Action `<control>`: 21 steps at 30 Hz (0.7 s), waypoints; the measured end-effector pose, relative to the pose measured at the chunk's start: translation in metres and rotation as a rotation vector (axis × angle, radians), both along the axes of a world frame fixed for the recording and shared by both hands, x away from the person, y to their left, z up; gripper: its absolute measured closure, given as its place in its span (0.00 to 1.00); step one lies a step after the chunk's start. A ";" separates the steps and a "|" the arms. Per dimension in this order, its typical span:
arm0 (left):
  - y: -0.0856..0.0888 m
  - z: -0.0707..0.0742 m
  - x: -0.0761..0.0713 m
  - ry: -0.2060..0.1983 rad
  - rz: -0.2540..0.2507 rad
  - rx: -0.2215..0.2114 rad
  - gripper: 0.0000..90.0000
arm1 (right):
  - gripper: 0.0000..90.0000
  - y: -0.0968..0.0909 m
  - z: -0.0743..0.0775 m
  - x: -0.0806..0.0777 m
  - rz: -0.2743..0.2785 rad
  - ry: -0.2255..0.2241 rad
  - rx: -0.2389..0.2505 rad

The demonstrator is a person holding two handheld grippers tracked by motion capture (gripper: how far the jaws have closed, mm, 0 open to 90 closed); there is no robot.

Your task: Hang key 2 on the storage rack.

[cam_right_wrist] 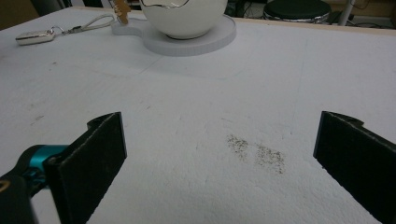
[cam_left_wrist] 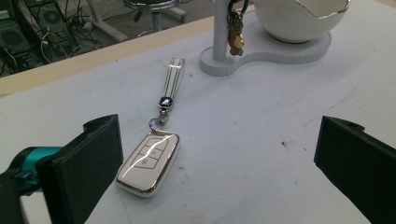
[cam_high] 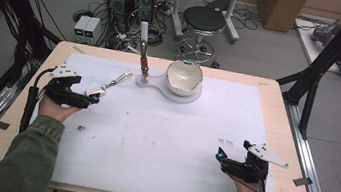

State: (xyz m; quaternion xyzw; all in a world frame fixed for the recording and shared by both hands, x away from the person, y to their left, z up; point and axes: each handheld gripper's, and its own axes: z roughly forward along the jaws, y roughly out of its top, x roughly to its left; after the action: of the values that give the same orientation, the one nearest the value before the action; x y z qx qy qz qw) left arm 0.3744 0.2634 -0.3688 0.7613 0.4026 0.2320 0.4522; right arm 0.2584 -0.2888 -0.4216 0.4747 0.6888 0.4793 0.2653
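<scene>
Your left gripper (cam_high: pixel 91 96) rests at the left side of the worktop (cam_high: pixel 162 140) with its fingers (cam_left_wrist: pixel 88 163) spread wide and nothing between them. The car key (cam_left_wrist: pixel 149 161) lies flat on the worktop just ahead of that gripper, close beside its left-hand finger as the left gripper view shows it, but not yet between the two. The key's strap (cam_left_wrist: pixel 175 77) trails away toward the white stand (cam_left_wrist: pixel 266 53), which carries a post with a hook (a small brown charm (cam_left_wrist: pixel 236 39) already hangs there) and a bowl (cam_high: pixel 184 77).

Your right gripper (cam_high: pixel 222 159) sits well apart at the near right of the worktop, fingers (cam_right_wrist: pixel 91 154) likewise wide open and empty.

Judged progress: the work is at its opening stage. The key is still on the worktop and ungrasped. Remaining: centre the left fingers over the key or its strap, close, lift, and carry it to the stand, probably to the hook or the bowl.
</scene>
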 end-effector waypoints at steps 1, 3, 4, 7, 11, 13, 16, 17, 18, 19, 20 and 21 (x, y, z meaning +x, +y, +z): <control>-0.001 0.001 0.002 0.002 -0.003 0.005 0.02 | 0.02 0.000 0.000 0.000 0.001 -0.002 -0.002; -0.004 0.002 0.006 0.007 -0.014 -0.005 0.02 | 0.02 0.000 0.000 0.000 0.003 -0.005 -0.008; -0.006 0.003 0.008 0.007 -0.018 -0.007 0.02 | 0.02 0.000 0.000 0.001 0.001 -0.002 -0.007; -0.011 0.004 0.016 0.024 -0.032 0.015 0.02 | 0.02 0.001 -0.001 0.001 0.004 0.004 -0.012; -0.020 0.006 0.025 0.036 -0.056 0.033 0.02 | 0.02 0.001 0.000 0.001 0.006 -0.002 -0.016; -0.024 0.006 0.030 0.055 -0.067 0.043 0.02 | 0.02 0.001 0.000 0.000 0.006 0.000 -0.013; -0.030 0.005 0.039 0.080 -0.078 0.063 0.02 | 0.02 0.001 -0.001 0.001 0.011 0.001 -0.022; -0.031 0.005 0.042 0.082 -0.079 0.064 0.02 | 0.02 0.002 -0.001 0.000 0.011 0.002 -0.021; -0.033 0.005 0.045 0.085 -0.083 0.065 0.02 | 0.02 0.001 0.000 0.000 0.008 0.004 -0.013; -0.034 0.005 0.048 0.086 -0.084 0.068 0.02 | 0.02 0.001 0.000 0.000 0.008 0.004 -0.013; -0.035 0.005 0.050 0.089 -0.083 0.074 0.02 | 0.02 0.001 0.000 0.000 0.009 -0.001 -0.017; -0.036 0.005 0.053 0.090 -0.084 0.078 0.02 | 0.02 0.001 0.000 0.000 0.007 -0.001 -0.013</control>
State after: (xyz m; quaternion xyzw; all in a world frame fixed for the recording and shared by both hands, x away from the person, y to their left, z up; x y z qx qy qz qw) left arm 0.4272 0.2272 -0.3640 0.8042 0.3810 0.1938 0.4129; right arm 0.2580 -0.2881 -0.4218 0.4702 0.6934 0.4762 0.2670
